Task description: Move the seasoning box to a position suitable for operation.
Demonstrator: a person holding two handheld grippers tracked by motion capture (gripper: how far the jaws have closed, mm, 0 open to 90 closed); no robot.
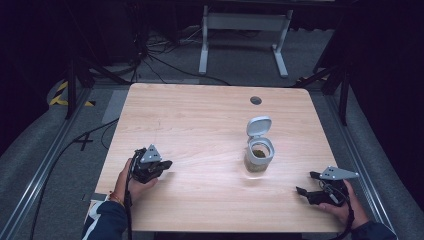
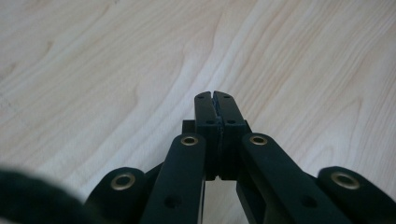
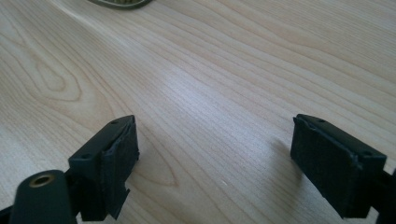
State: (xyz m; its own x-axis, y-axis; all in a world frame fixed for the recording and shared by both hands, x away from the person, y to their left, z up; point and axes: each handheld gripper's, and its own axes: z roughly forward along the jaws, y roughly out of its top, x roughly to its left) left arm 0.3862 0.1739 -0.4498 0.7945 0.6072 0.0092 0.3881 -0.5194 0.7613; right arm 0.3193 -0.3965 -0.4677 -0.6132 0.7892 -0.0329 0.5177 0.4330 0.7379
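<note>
Left tongs (image 1: 167, 163): resting low over the desk's near left part, jaws pressed fully together and gripping nothing; in the left gripper view (image 2: 215, 100) the two black tips are meeting over bare wood.
Left hand (image 1: 134, 176): wrapping the handle from behind, seemingly parking the tool while it is not needed.
Jar (image 1: 259, 155): standing upright right of the desk's middle, well apart from both tongs; its flip lid (image 1: 259, 126) is tilting back on its hinge, leaving the mouth open, and something greenish-brown is lying inside.
Right tongs (image 1: 306, 183): hovering at the near right edge, jaws spread wide and carrying nothing; the right gripper view (image 3: 215, 154) is showing open wood between the two pads.
Aim: the right tongs are pointing leftward toward the jar, whose base is peeking in at that view's top edge (image 3: 119, 3), so a reach for the jar or its lid looks likeliest.
Right hand (image 1: 345, 202): gripping the handle at the desk's corner.
Desk (image 1: 200, 120): light wood grain, a round cable hole (image 1: 256, 100) sitting near the far edge.
Room: dark curtains surrounding, grey floor, loose cables (image 1: 165, 65) and a white frame (image 1: 245, 35) standing beyond.
</note>
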